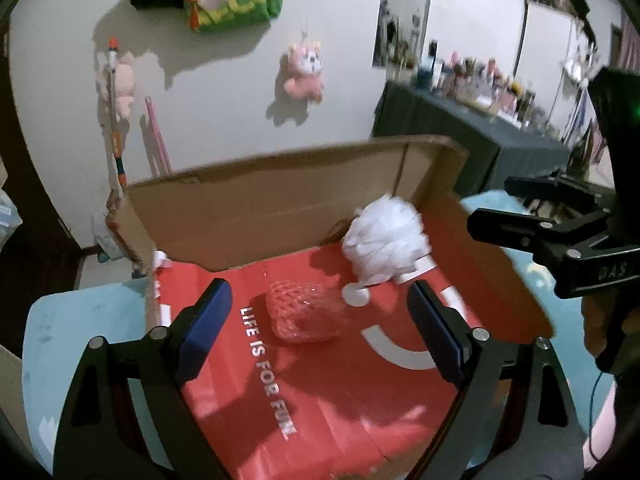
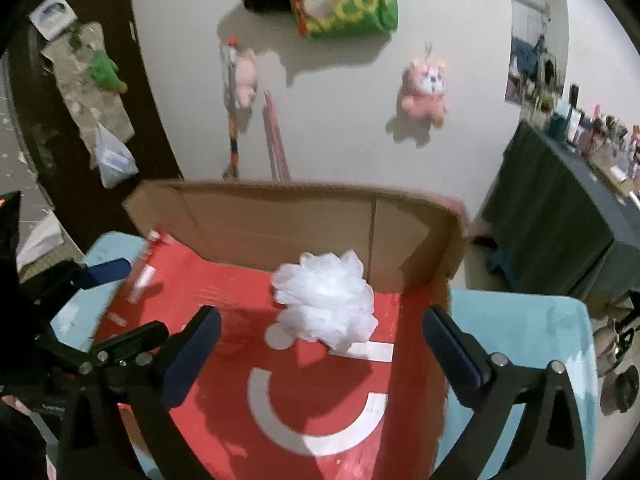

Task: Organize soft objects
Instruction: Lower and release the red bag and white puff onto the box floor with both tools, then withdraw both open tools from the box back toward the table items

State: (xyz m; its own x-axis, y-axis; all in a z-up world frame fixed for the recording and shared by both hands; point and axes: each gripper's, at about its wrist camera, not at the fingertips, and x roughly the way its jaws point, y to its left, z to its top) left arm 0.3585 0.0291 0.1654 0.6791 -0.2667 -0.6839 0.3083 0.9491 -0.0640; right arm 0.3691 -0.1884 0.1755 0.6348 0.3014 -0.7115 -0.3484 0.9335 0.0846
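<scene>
Now, step: both items look dropped; clear out.
Left tool point(image 1: 320, 332): spread wide, empty.
Right tool point(image 2: 322, 354): spread wide, empty.
Red mesh point(image 1: 302, 316): box point(image 1: 280, 204) floor, centre.
White puff point(image 2: 326, 300): box, one o'clock of the mesh.
Tip: lift straight, avoid snagging mesh.

left gripper point(image 1: 320, 330): jaws spread, empty | right gripper point(image 2: 322, 354): jaws spread, empty

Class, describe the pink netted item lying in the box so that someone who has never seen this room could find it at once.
Find the open cardboard box with the red printed floor, standing on the pale blue surface. On that red floor, just beside the white lettering, lies the pink foam net. Unlike the fluffy white mesh pouf towards the back corner, it is flat, reddish-pink and lattice-patterned.
</scene>
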